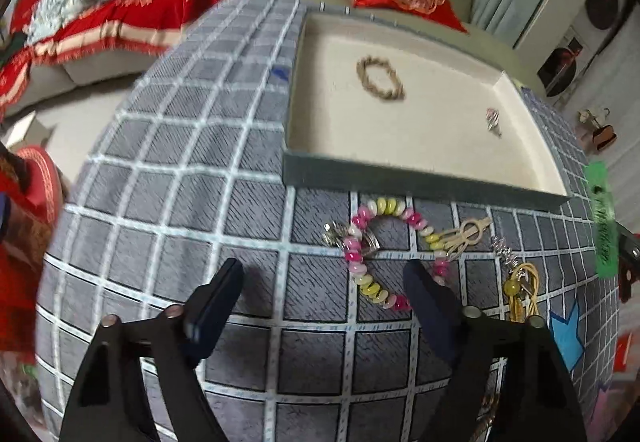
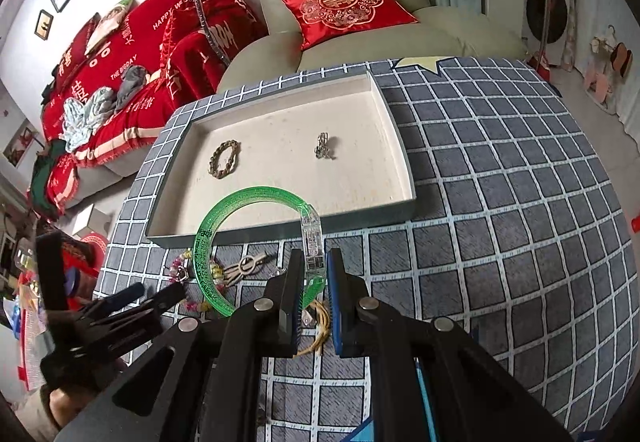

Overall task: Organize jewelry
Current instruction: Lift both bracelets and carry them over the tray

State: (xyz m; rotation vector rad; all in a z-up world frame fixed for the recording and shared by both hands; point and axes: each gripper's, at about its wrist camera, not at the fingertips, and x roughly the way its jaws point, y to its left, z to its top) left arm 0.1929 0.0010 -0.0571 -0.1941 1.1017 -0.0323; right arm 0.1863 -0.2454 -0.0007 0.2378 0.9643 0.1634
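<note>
Right gripper (image 2: pixel 313 282) pinching green bangle (image 2: pixel 208 238); left gripper (image 1: pixel 324 282) spread above bead bracelet (image 1: pixel 372 254). Risk: snagging neighbouring pieces.

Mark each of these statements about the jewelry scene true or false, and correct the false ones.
1. The right gripper holds the green bangle. True.
2. The tray is empty. False: a braided bracelet and a small silver piece lie in it.
3. The left gripper is open. True, with nothing between its fingers.
4. The beaded bracelet lies inside the tray. False: it lies on the checked cloth in front of the tray.
</note>
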